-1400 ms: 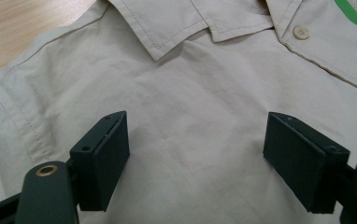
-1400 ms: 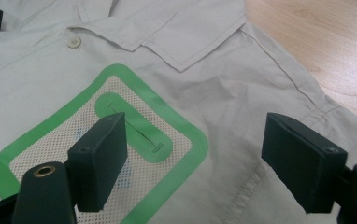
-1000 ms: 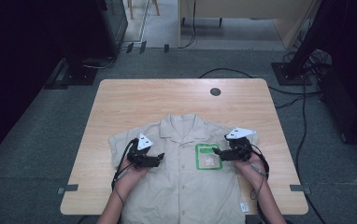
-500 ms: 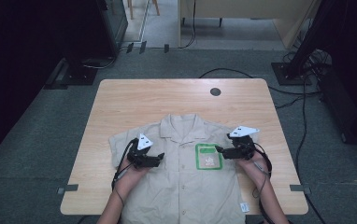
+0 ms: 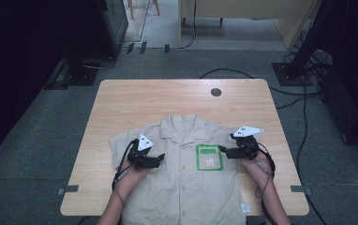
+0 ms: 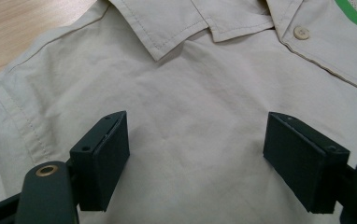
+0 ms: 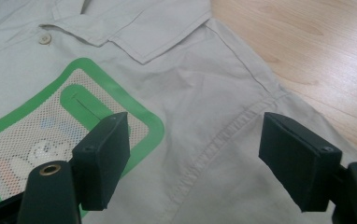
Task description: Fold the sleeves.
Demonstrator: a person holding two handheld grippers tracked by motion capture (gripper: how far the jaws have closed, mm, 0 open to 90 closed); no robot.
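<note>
A tan shirt lies flat on the wooden table, front side up, with its collar pointing away from the person and its bottom edge hanging near the table's near side. A green patch sits on the chest. The left claw hovers over one side of the chest, and the right claw is over the other side, just beside the green patch. Both claws are wide open and hold nothing. In the left gripper view the two black jaws stand far apart with smooth cloth between them, below the collar and near a button. In the right gripper view the jaws stand apart over the sleeve seam, with the patch next to one jaw. It looks like the person is about to grab the shirt, maybe to fold it. Some things could go wrong. The cloth is thin and lies flat, so the jaws may slide over it and close on nothing. They could also pinch just the top layer, so the back of the shirt stays on the table and the fold bunches up. If one claw pulls harder than the other, the shirt may twist or slip off the near edge.
</note>
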